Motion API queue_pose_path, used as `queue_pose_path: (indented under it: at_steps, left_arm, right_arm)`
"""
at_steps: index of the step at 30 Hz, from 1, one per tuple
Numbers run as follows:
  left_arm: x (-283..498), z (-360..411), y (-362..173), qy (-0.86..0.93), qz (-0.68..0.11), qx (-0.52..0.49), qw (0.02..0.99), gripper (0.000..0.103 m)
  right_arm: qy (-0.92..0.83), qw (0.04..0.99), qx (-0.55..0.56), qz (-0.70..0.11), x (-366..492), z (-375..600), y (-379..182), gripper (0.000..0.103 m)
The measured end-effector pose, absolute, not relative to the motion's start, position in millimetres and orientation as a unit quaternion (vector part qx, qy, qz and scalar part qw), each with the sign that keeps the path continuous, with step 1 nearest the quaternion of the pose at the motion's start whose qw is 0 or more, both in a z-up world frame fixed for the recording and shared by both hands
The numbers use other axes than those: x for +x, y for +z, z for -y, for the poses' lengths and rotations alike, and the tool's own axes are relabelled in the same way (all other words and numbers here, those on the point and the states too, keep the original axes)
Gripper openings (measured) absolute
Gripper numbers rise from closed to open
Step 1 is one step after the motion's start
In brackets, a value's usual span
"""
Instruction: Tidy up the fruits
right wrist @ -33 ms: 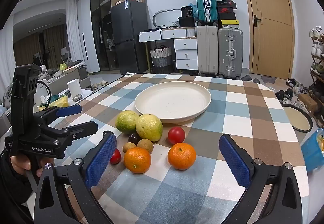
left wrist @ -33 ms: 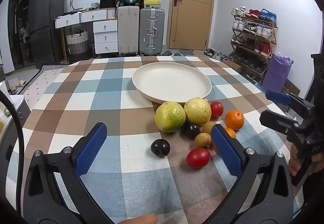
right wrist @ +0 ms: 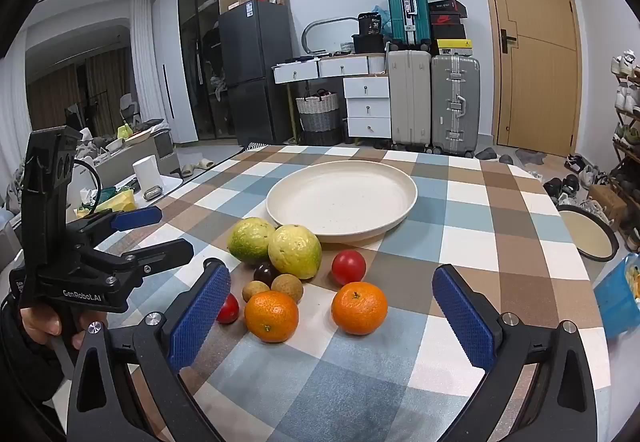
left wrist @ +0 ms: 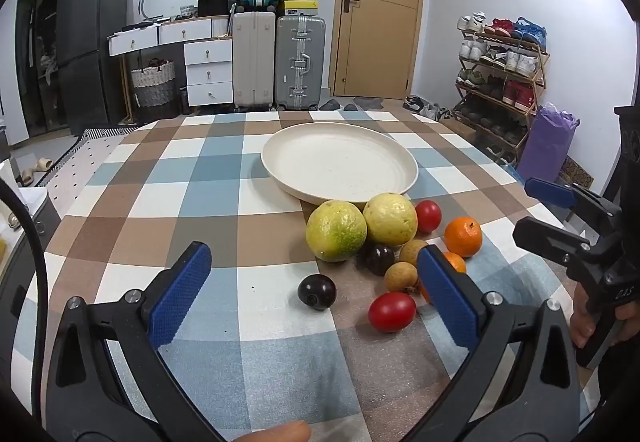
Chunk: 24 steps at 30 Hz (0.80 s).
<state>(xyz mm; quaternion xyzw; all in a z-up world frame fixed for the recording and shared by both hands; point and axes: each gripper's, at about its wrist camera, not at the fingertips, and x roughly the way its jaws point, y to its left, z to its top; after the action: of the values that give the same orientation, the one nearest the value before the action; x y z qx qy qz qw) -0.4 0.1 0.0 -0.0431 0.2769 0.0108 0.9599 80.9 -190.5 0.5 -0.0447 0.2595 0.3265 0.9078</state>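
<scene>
An empty cream plate (left wrist: pixel 340 162) (right wrist: pixel 342 198) sits mid-table on the checked cloth. In front of it lies a cluster of fruit: a green citrus (left wrist: pixel 336 230), a yellow citrus (left wrist: pixel 390 218), two tomatoes (left wrist: pixel 428 216) (left wrist: pixel 392 312), two oranges (right wrist: pixel 359 307) (right wrist: pixel 272 316), two dark plums (left wrist: pixel 317 291) (left wrist: pixel 379 258) and small brown longans (left wrist: pixel 401 276). My left gripper (left wrist: pixel 312 254) hovers open just short of the near plum. My right gripper (right wrist: pixel 331 274) stands open on the oranges' side, holding nothing.
The table's right edge runs close to the fruit; past it are a blue object (right wrist: pixel 618 302) and a round tray (right wrist: pixel 588 230) lower down. A shoe rack (left wrist: pixel 500 82) and suitcases (left wrist: pixel 276 62) stand behind. Each gripper shows in the other's view, a hand on its grip.
</scene>
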Motion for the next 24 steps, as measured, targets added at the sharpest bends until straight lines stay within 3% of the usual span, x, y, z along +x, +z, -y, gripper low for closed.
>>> queue_pose_path:
  at_steps: [24]
  left_arm:
    - [-0.2,0.0,0.0,0.011,-0.28,-0.041,0.959,0.103]
  right_arm:
    - [0.326,0.908,-0.046,-0.258,81.5,190.9,0.4,0.103]
